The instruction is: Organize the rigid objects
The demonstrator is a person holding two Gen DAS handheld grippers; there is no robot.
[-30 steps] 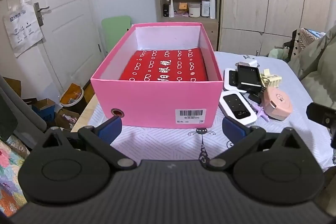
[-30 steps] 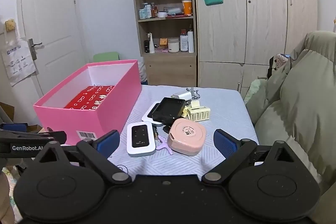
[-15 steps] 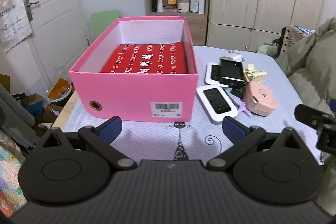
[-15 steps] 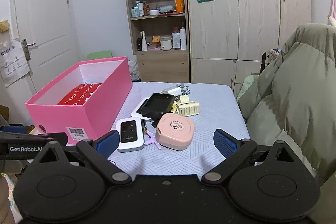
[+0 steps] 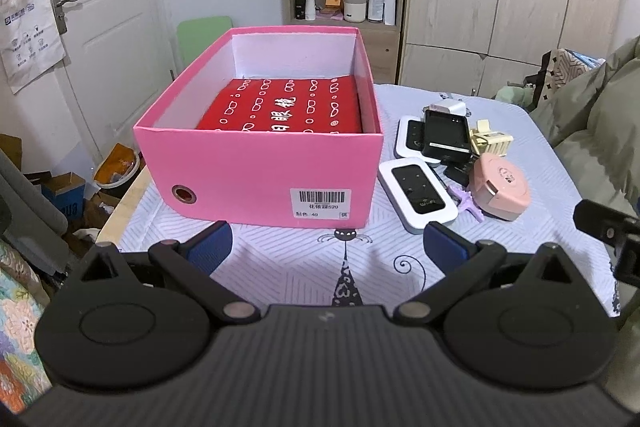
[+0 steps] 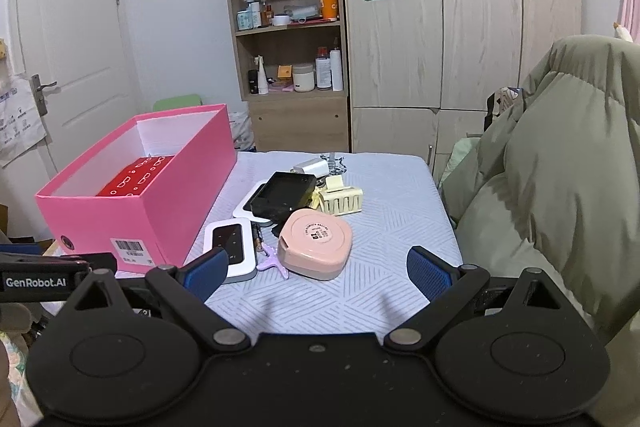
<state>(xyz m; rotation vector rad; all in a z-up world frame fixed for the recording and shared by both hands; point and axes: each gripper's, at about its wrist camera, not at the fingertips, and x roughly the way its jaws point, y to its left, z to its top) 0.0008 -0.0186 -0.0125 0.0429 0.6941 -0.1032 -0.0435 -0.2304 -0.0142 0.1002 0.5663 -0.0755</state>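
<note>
Pink box [image 5: 256, 171] set beside loose gadgets [image 6: 280, 219], presumably for loading; both grippers [image 5: 326, 247] [image 6: 316, 269] held wide, empty.

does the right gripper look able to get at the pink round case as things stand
Probably yes. The right gripper is open and empty, and the pink round case lies just ahead of it on the table, its near side clear and nothing on top.
</note>
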